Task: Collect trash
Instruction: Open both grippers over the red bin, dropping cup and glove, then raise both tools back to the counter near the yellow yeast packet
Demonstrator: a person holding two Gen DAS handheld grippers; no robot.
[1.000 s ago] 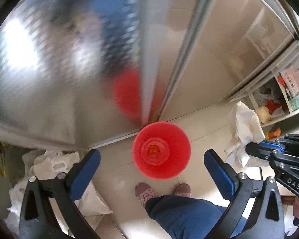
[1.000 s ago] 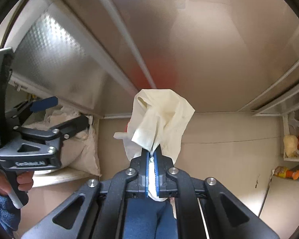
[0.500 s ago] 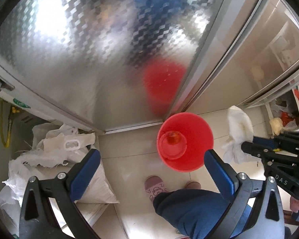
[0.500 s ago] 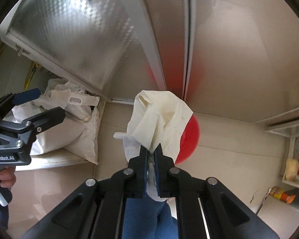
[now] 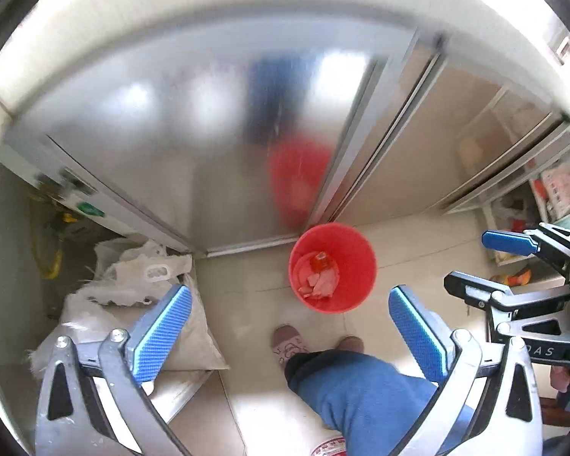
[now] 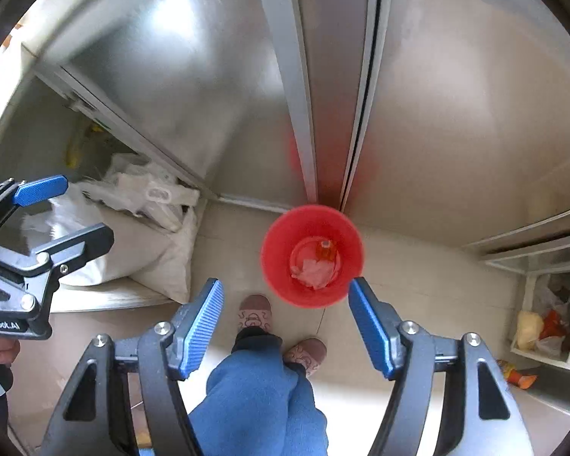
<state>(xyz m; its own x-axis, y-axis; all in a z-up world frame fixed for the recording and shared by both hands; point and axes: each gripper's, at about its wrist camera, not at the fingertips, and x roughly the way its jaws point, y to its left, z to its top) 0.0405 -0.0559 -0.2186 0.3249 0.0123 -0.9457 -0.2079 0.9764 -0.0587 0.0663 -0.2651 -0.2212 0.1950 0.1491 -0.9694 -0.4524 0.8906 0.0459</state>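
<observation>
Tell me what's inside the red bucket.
In the red bucket, crumpled whitish paper lies on the bottom beside a small orange bottle-like item. Anything beneath the paper is covered and cannot be seen.

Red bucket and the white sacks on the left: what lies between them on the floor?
Only bare tile floor lies between the red bucket and the white sacks, as the right wrist view shows.

Pale tiled floor (image 6: 418,266): round red plastic bin (image 6: 311,256) w/ crumpled trash inside, 2 pink slippers (image 6: 255,313), orange wrapper (image 6: 516,374) far right. White woven sacks (image 6: 133,243) on low ledge, left.
</observation>
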